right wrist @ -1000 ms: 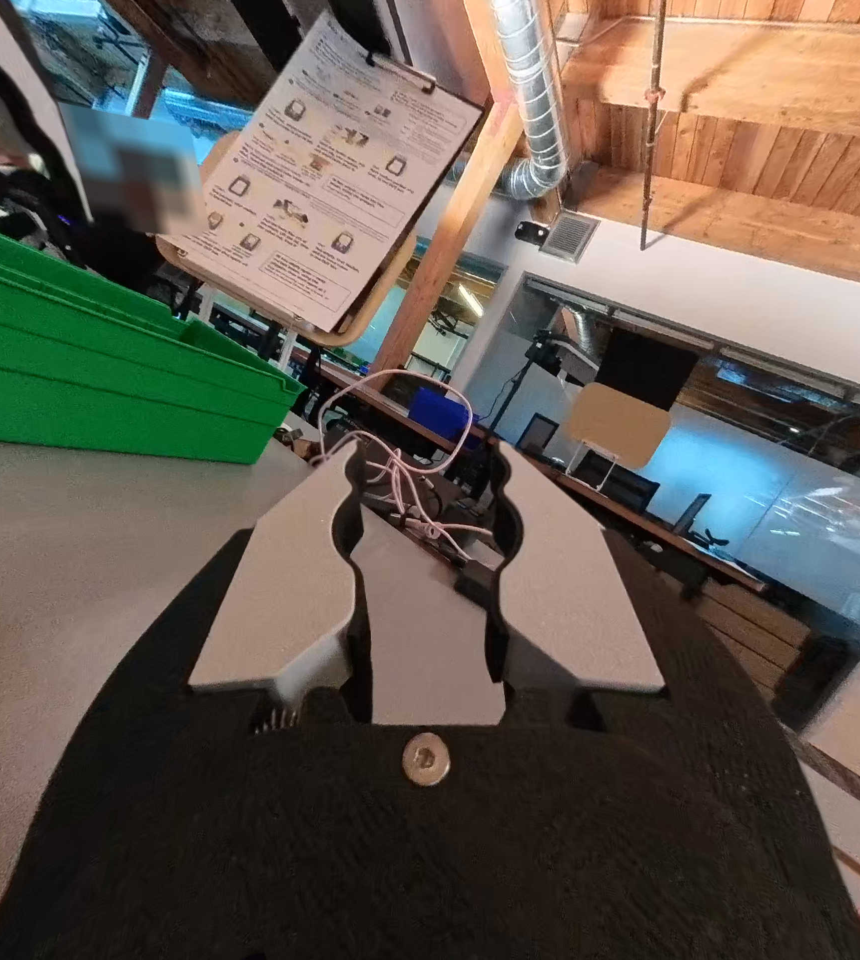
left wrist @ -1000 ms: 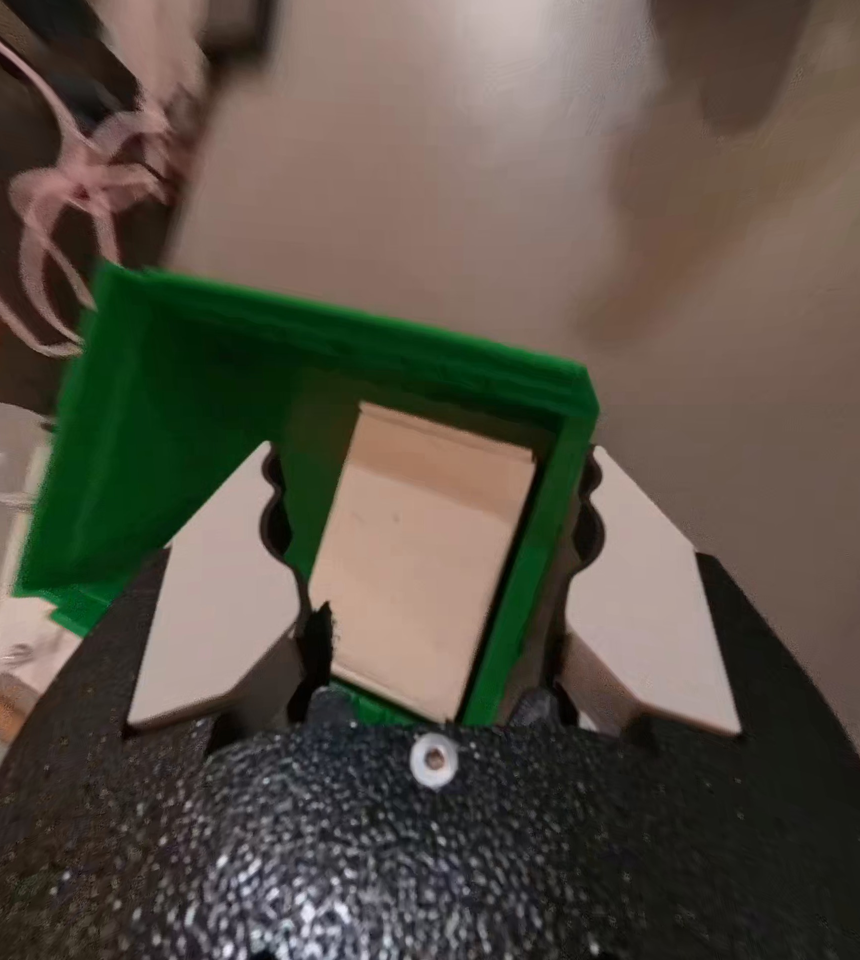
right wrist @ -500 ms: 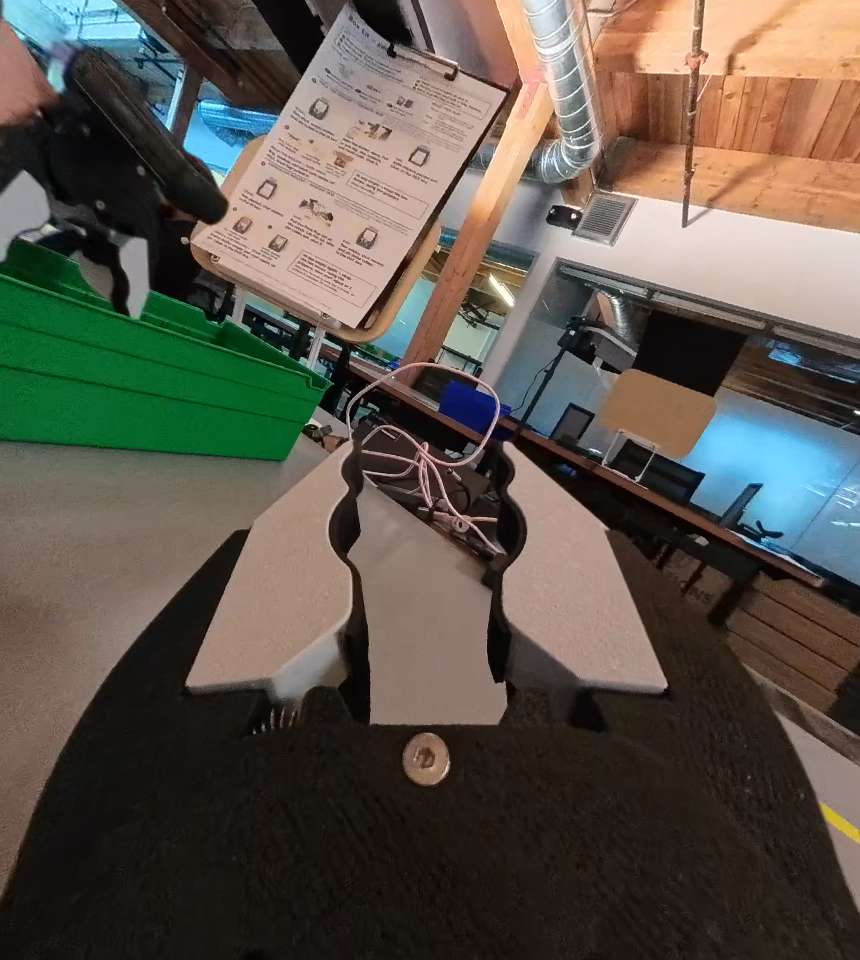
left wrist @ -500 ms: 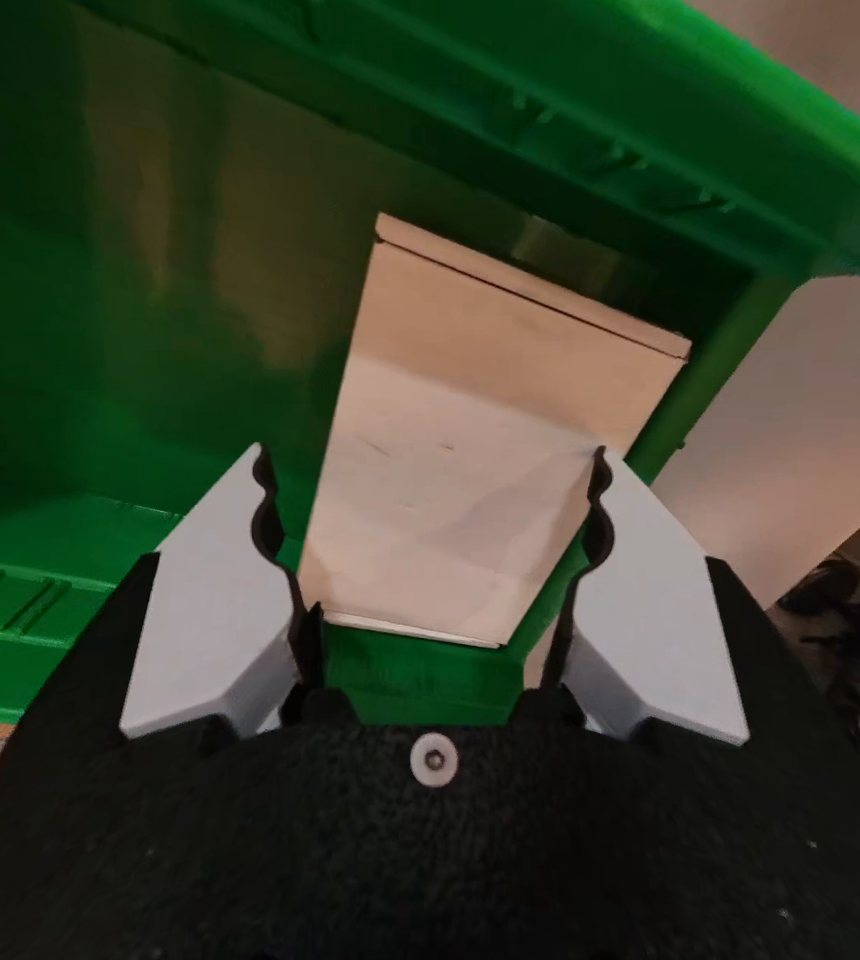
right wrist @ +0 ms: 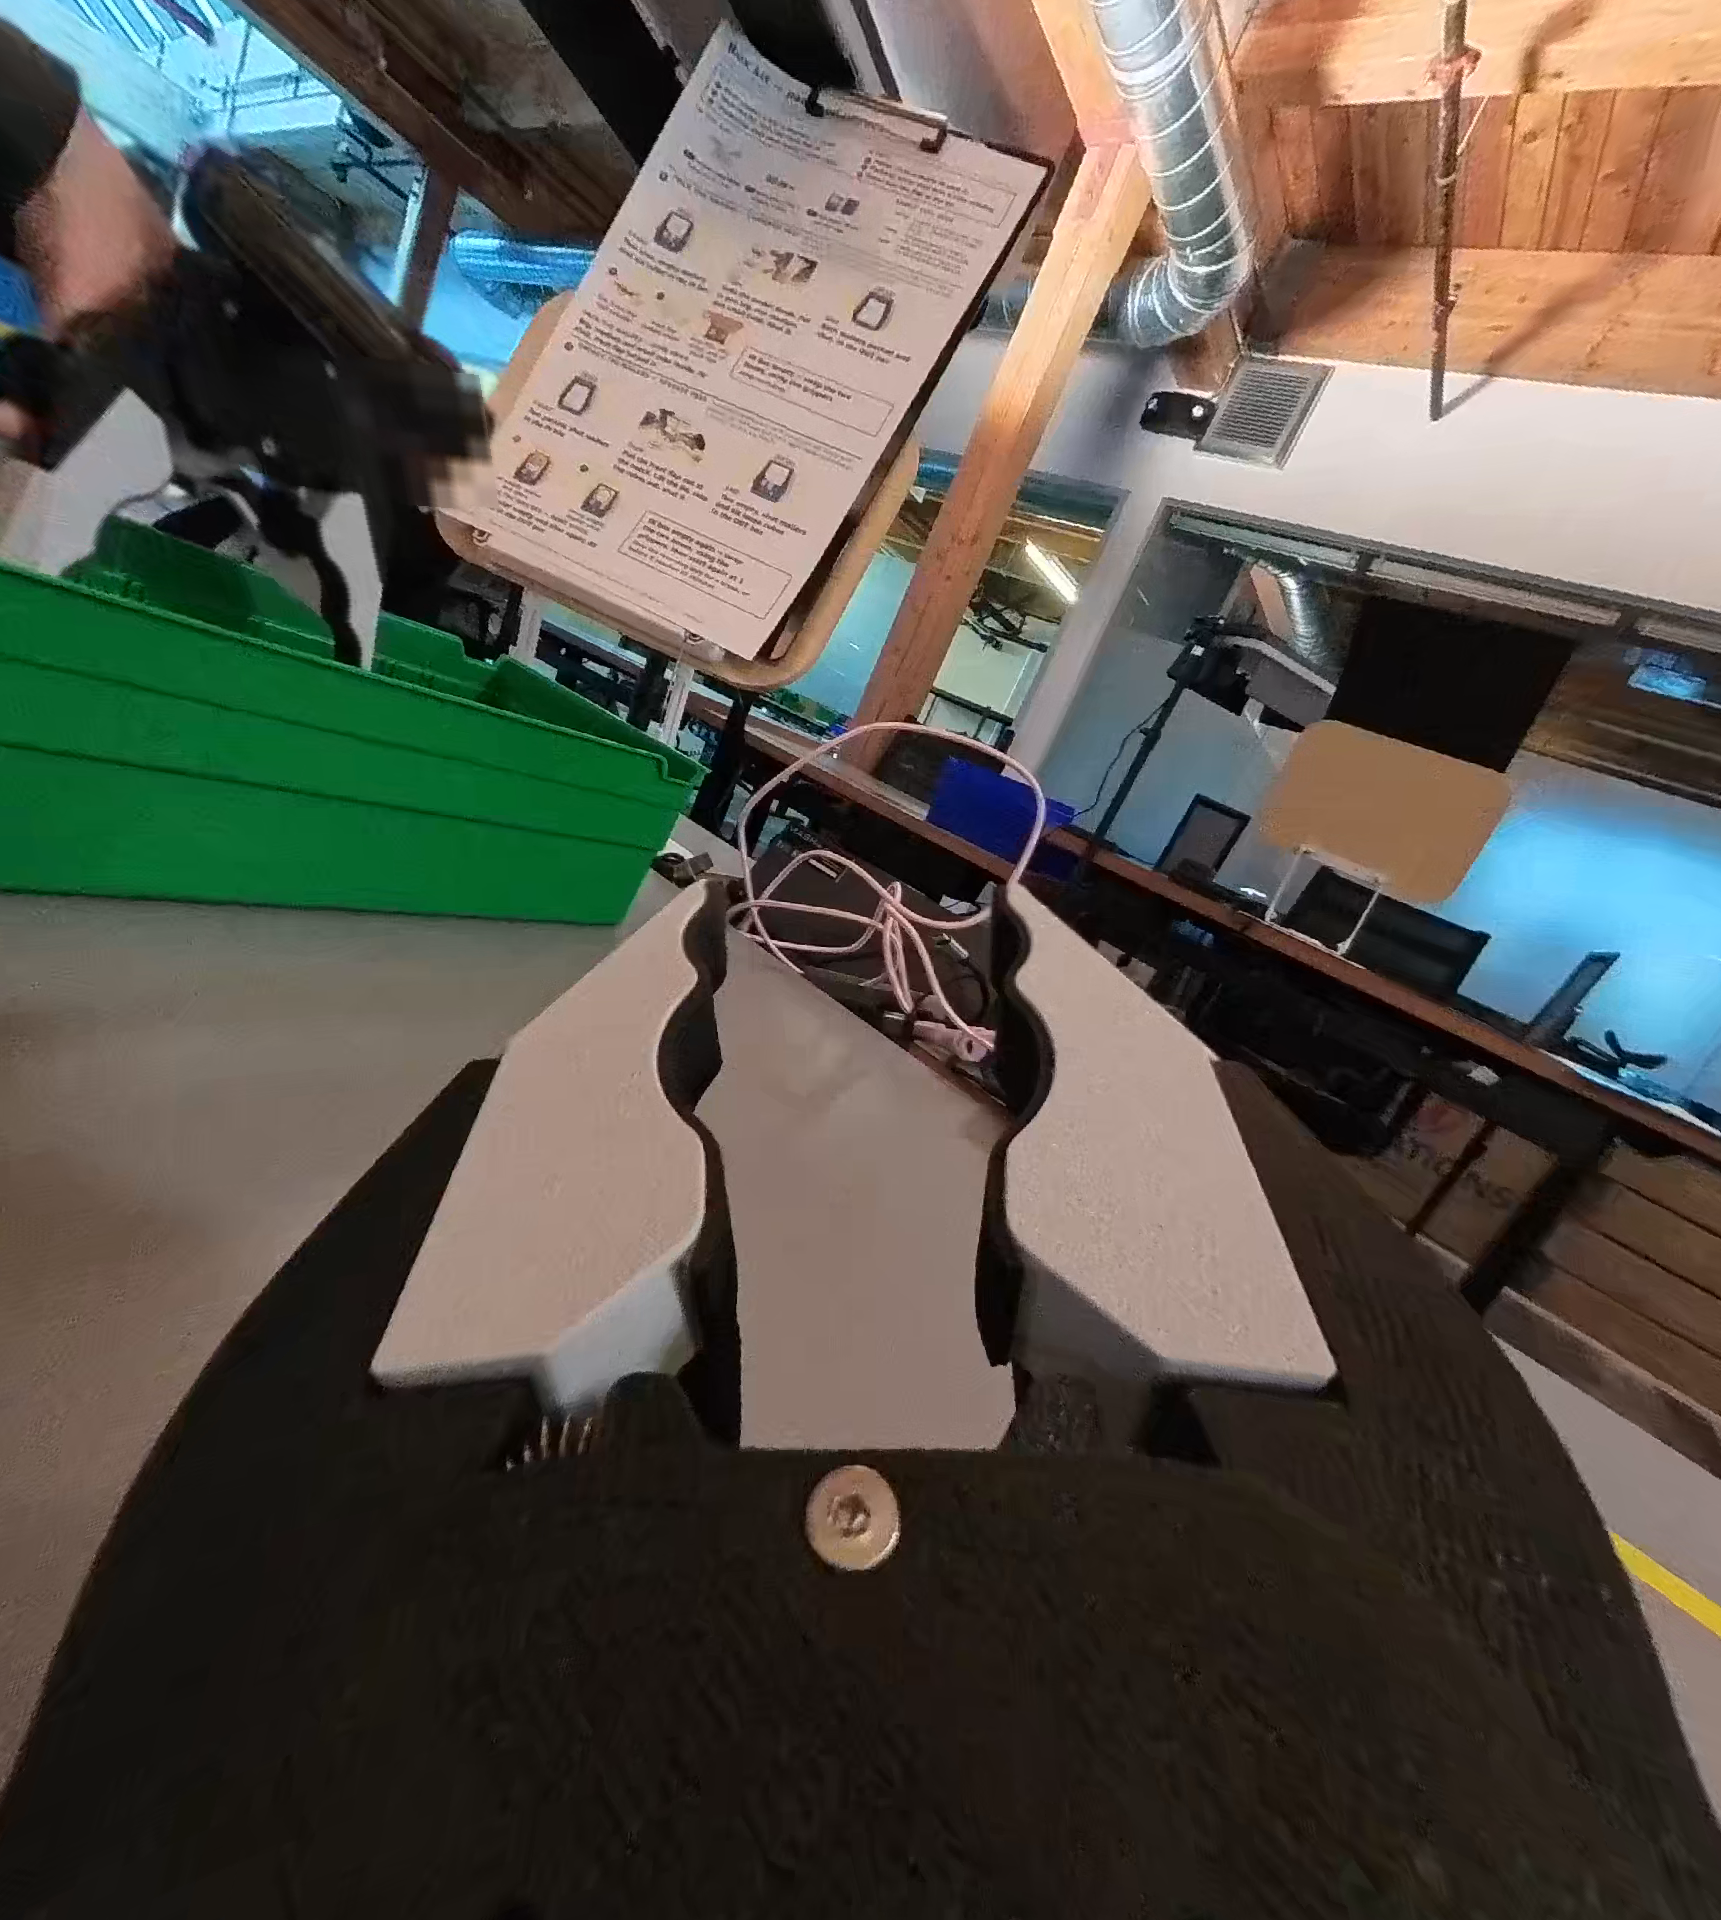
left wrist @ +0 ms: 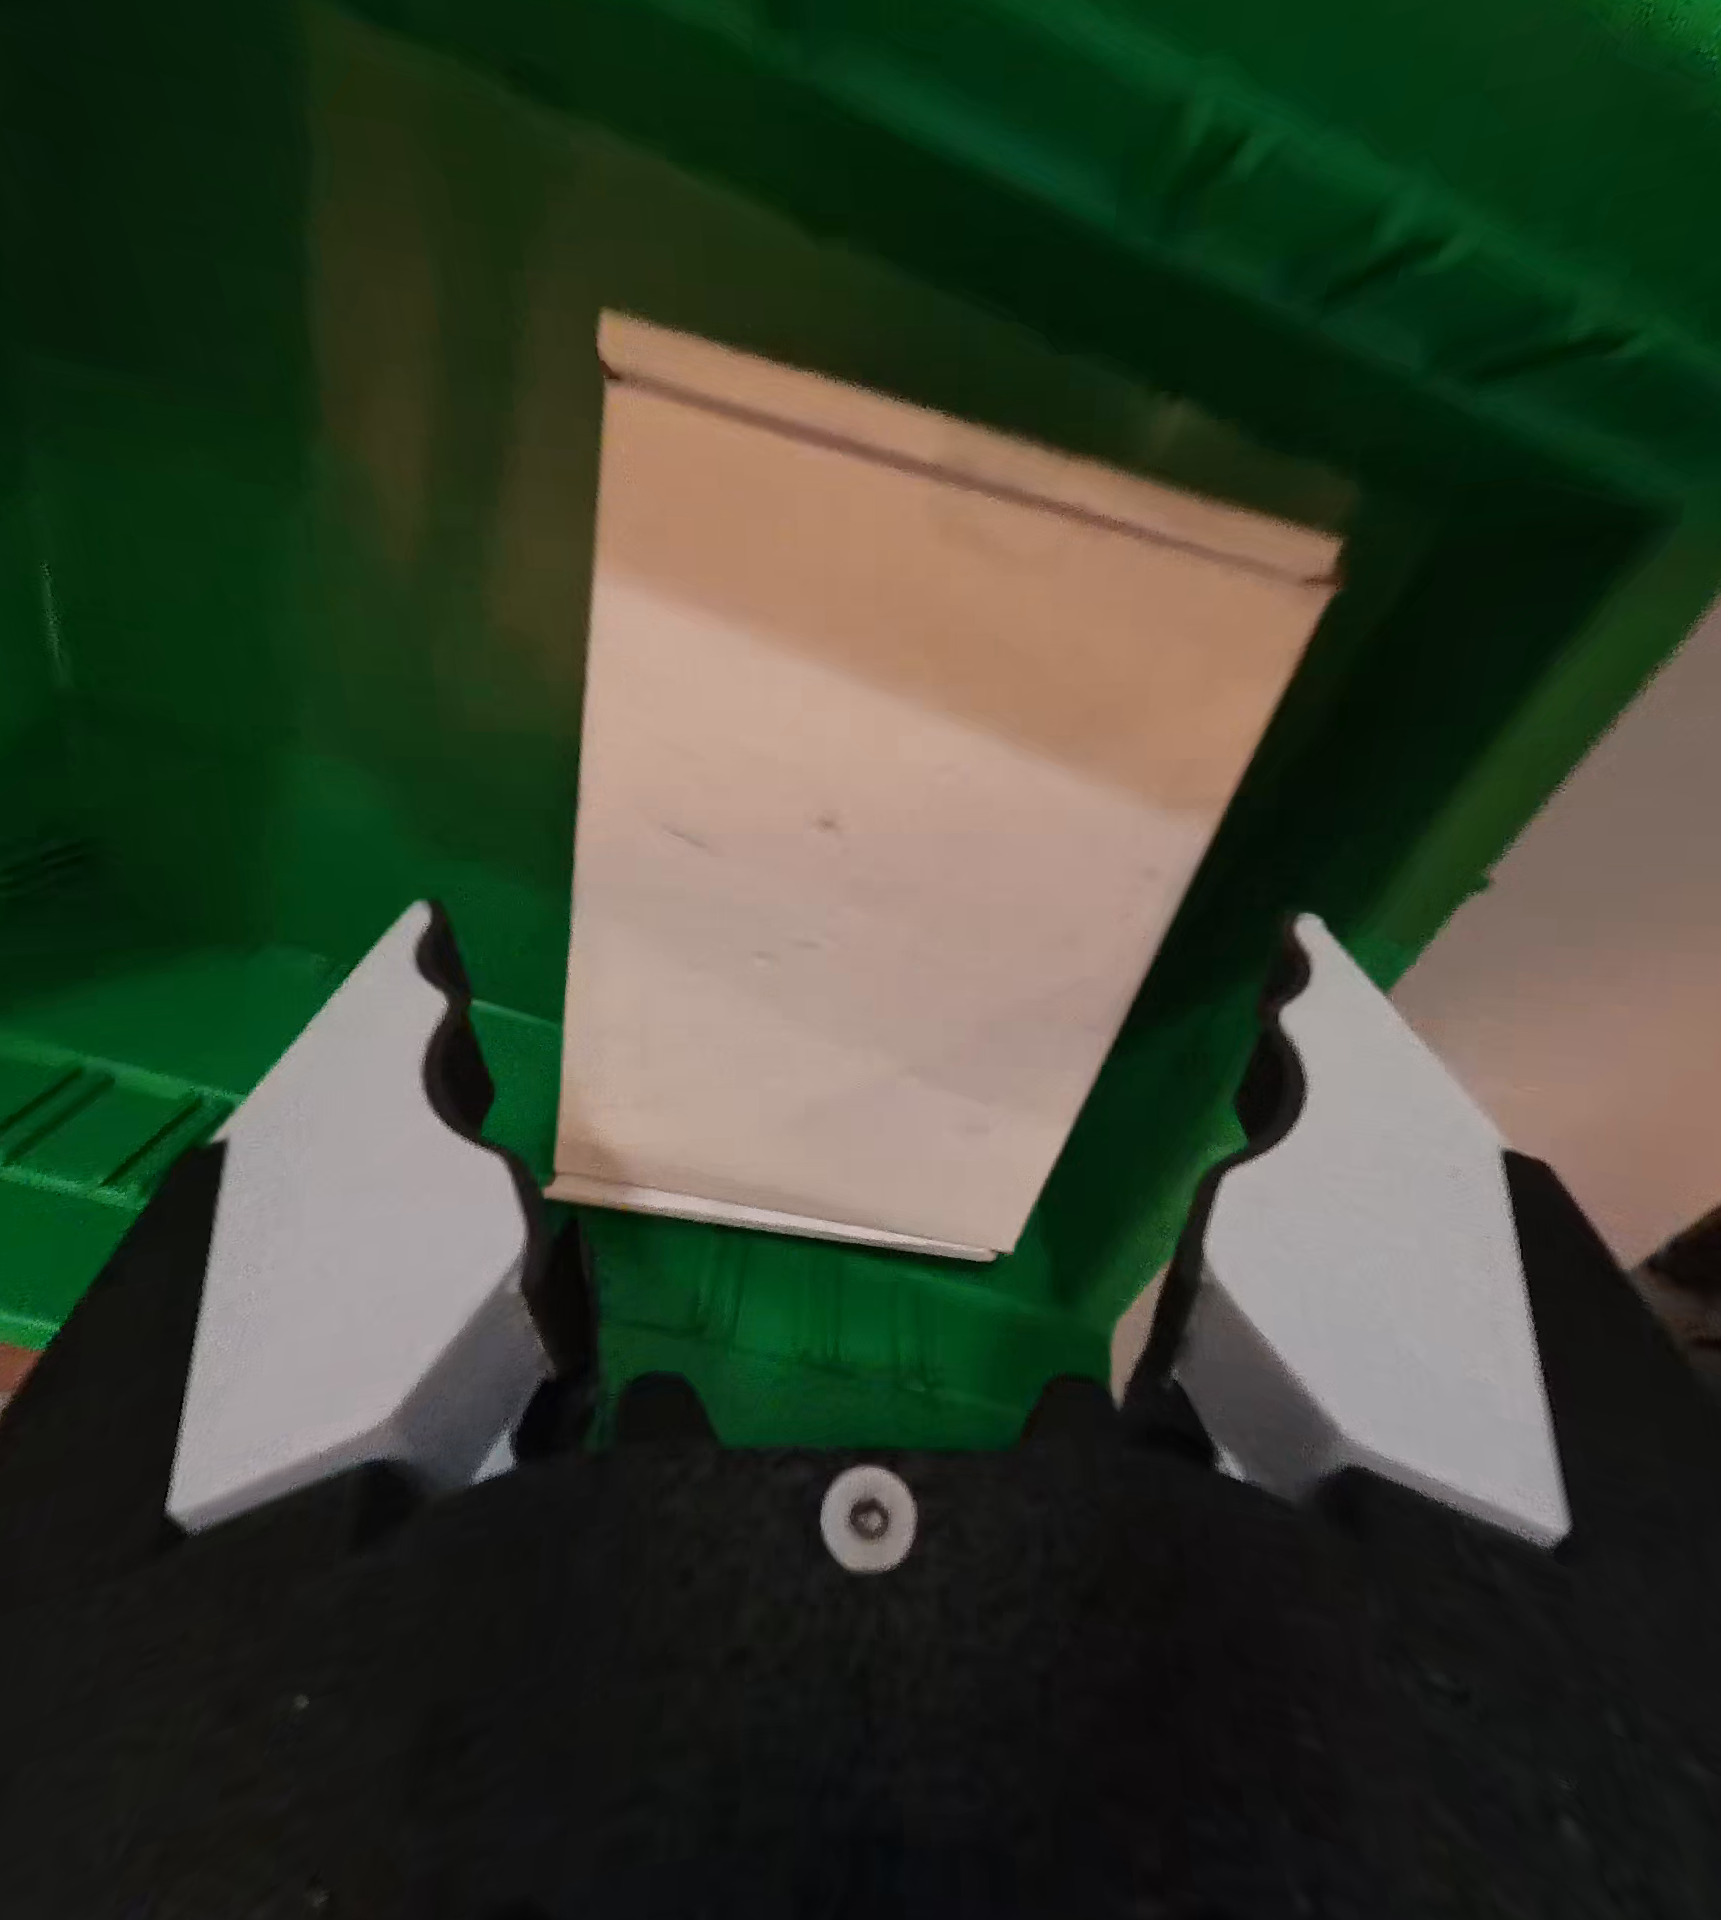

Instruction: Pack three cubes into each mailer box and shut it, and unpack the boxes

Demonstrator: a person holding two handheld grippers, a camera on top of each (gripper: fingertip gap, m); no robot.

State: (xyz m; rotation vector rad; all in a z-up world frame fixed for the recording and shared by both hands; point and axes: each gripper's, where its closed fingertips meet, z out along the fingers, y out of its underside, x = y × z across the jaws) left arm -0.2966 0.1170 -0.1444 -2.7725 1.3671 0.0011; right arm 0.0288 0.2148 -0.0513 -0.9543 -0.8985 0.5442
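In the left wrist view my left gripper (left wrist: pixel 861 935) is open wide and hovers over a closed tan cardboard mailer box (left wrist: pixel 887 810). The box lies flat in the right end of a green bin (left wrist: pixel 212 520). Both fingertips (left wrist: pixel 388 997) stand clear of the box sides and nothing is gripped. In the right wrist view my right gripper (right wrist: pixel 856 914) is open and empty, low over the grey table (right wrist: pixel 160 1091). My left gripper also shows there (right wrist: pixel 243 395), held by a hand above the green bins (right wrist: pixel 264 790). No cubes are in view.
A clipboard with an instruction sheet (right wrist: pixel 731 343) stands behind the bins. A tangle of pink cable (right wrist: pixel 887 831) and a dark device lie at the table's far edge, just past my right fingertips. Other desks and a wooden post are beyond. The tips of one gripper are about 35 centimeters away from the tips of the other.
My left gripper has moved in close over the bin and the mailer box, and its jaws have opened wider. My right gripper has stayed open and has barely shifted.
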